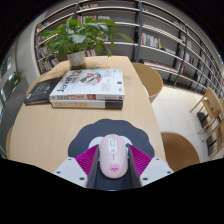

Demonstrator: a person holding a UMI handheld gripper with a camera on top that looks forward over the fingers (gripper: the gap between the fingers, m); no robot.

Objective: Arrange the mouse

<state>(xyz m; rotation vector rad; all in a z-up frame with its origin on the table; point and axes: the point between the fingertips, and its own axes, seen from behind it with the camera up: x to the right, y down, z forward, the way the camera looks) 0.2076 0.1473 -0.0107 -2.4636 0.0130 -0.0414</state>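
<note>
Tall bookshelves (150, 30) packed with books line the back of the room, and they stand behind a long, pale wooden table (60, 125) that runs away from the camera. At the far end of the table sits a leafy green potted plant (78, 38) in a light pot. Just in front of it lies a thick white book (92, 88), with a dark book (42, 92) touching its left side. Round light-wood chairs (150, 78) are drawn up along the table's right edge, one near the books and another closer to the camera, and the floor beyond them is a pale tone. At the near end of the table a dark grey mouse pad (112, 131) lies flat, and on it rests a white and pink computer mouse (112, 153), pointing lengthwise away from the camera. The gripper (112, 160) has its two magenta pads (86, 160) close against the mouse's left and right sides, so the mouse sits clamped between the fingers while resting on the pad.
</note>
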